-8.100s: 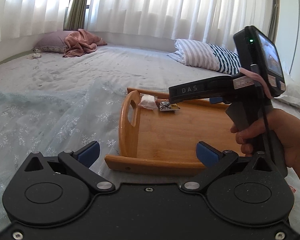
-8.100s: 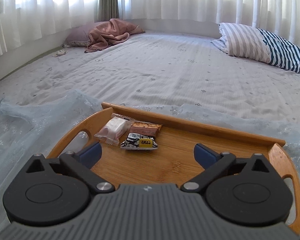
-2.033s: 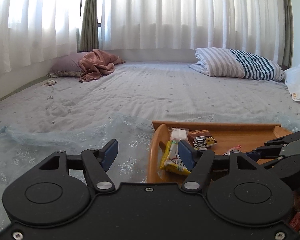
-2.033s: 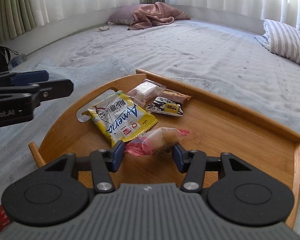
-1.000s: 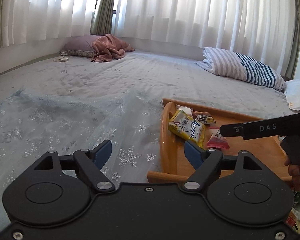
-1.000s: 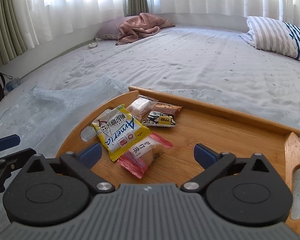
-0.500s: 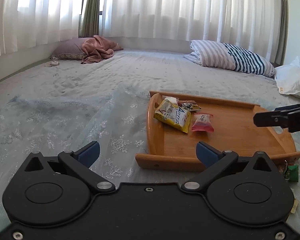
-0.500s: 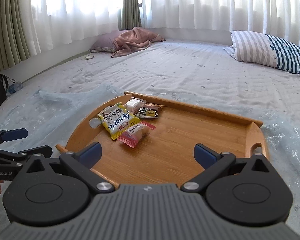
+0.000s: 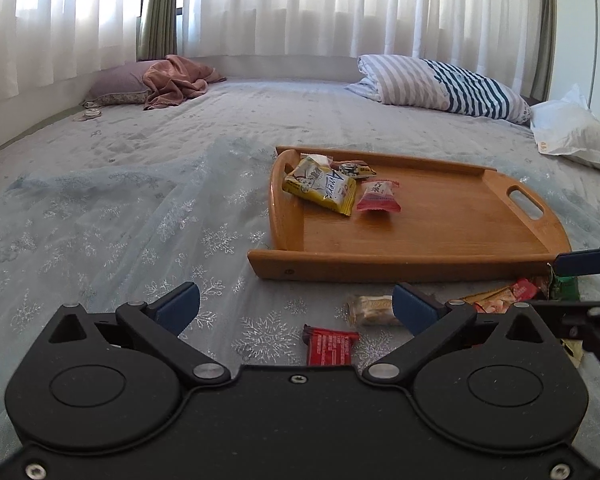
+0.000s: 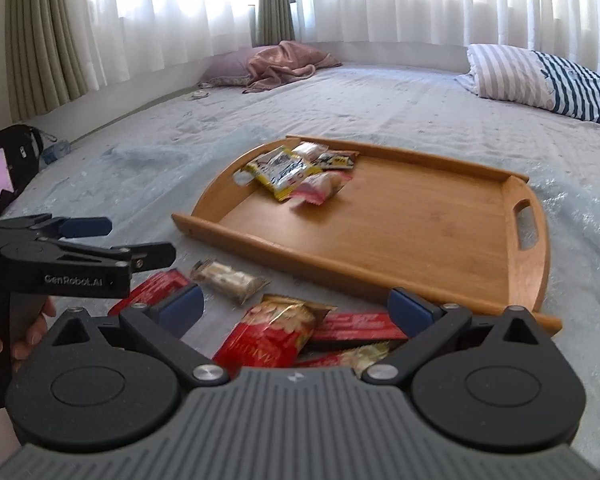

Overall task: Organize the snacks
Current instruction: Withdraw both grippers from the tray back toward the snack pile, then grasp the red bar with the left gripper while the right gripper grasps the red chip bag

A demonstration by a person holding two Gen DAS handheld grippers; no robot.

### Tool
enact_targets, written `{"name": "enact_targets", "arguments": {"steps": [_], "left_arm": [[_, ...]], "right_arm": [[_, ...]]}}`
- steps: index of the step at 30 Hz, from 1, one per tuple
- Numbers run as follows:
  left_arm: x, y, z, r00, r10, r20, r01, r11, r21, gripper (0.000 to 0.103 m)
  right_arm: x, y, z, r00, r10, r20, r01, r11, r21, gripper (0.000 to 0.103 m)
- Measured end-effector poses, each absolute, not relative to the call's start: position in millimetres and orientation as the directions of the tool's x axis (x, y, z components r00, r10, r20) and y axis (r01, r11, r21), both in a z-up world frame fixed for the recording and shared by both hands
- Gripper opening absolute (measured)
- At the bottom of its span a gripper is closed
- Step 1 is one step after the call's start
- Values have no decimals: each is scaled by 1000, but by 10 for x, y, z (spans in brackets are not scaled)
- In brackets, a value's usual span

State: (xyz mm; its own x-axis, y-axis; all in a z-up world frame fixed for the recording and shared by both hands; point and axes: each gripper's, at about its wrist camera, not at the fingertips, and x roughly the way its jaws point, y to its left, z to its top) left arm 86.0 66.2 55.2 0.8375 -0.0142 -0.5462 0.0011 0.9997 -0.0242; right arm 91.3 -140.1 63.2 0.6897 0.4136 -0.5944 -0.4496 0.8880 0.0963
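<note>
Nearest the cameras, both grippers hang over the bedspread [image 9: 112,208] just short of the tray. The left gripper [image 9: 296,308] has just been opening and its jaws now stand wide apart with nothing between them; a red bar [image 9: 330,346] and a pale wafer packet [image 9: 370,310] lie on the cloth under it. The right gripper [image 10: 294,310] is also spread wide and empty above a heap of loose snacks: a red packet [image 10: 268,334] and a long red bar [image 10: 358,326]. Beyond them sits the wooden tray [image 9: 440,224], with a yellow snack bag [image 9: 320,186], a pink packet [image 9: 378,196] and two small sweets gathered in its far left corner. Farther back lie a striped pillow [image 9: 440,84] and white curtains [image 9: 340,4].
</note>
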Motion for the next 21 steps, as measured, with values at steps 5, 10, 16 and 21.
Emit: {"name": "enact_targets", "arguments": {"steps": [5,10,16,21], "left_arm": [[800,653,506,824,-29,-565,17,999,-27,103],[721,626,451,819,-3,-574,14,1000,14,103],[627,586,370,811,-27,-584,48,999,20,94],[610,538,266,799,-13,-601,60,997,58,69]], "right_arm": [[798,-1193,471,693,377,-615,-461,887,24,103],[773,-1104,372,694,363,-622,-465,885,-2,100],[701,-1068,326,703,360,-613,-469,883,-19,95],[684,-1066,304,724,337,-602,-446,895,-35,87]]}}
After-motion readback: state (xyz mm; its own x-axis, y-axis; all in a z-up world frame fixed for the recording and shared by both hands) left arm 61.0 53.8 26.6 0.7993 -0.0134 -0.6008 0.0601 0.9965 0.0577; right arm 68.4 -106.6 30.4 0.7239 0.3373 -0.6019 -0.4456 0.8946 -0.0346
